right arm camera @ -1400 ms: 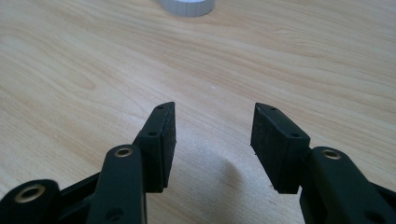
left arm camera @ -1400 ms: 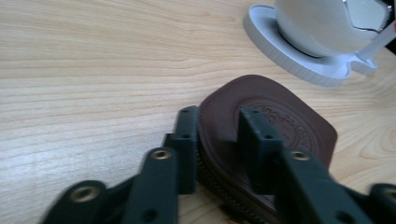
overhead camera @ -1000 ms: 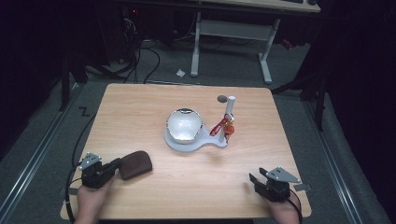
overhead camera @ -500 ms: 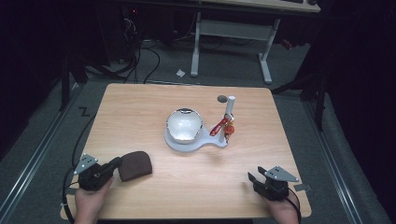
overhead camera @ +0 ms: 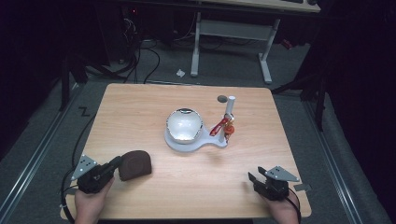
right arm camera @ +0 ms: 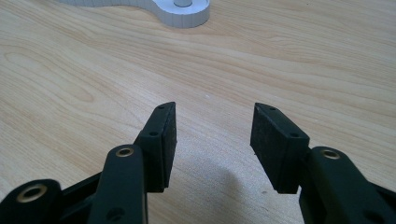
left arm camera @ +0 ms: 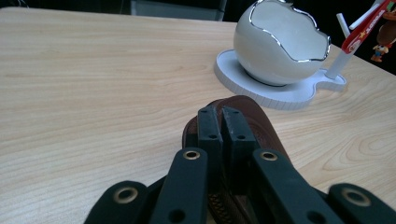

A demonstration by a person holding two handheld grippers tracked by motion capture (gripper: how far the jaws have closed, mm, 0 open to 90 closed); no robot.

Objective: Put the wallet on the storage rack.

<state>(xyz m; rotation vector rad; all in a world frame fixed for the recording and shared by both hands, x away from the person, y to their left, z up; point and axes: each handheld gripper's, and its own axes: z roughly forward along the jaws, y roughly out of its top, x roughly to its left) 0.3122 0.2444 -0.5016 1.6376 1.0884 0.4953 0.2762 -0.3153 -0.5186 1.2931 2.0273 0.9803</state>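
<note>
1. Surface: light wood-grain table [overhead camera: 140, 112], rounded corners, bare apart from a few items. Small dark round disc [overhead camera: 222, 98] near the far edge, right of centre.
2. Centre of table: white flat base [overhead camera: 187, 142] carrying a white egg-shaped bowl [overhead camera: 184, 125] with a jagged silver rim, open side up. At the base's right end a white upright post [overhead camera: 229, 105], with a red tag [overhead camera: 217, 128] and a small red figure [overhead camera: 229, 132] hanging off it.
3. Left gripper [overhead camera: 111, 167]: near-left corner, held in the person's left hand [overhead camera: 88, 205]. In the left gripper view the jaws are pressed together on the near edge of a dark brown pouch [left arm camera: 252, 126], which lies flat on the wood.
4. Pouch sits near-left of the base, well apart from it.
5. Right gripper [overhead camera: 256, 181]: near-right corner, jaws spread wide, nothing between them. Right gripper view shows bare wood between the pads [right arm camera: 169, 140] and the end of the white base at the top edge.
6. Room: dark. Grey floor, black cables [overhead camera: 149, 51] trailing behind the table, white desk frame [overhead camera: 231, 32] farther back, small white scrap [overhead camera: 180, 72] on the floor.
</note>
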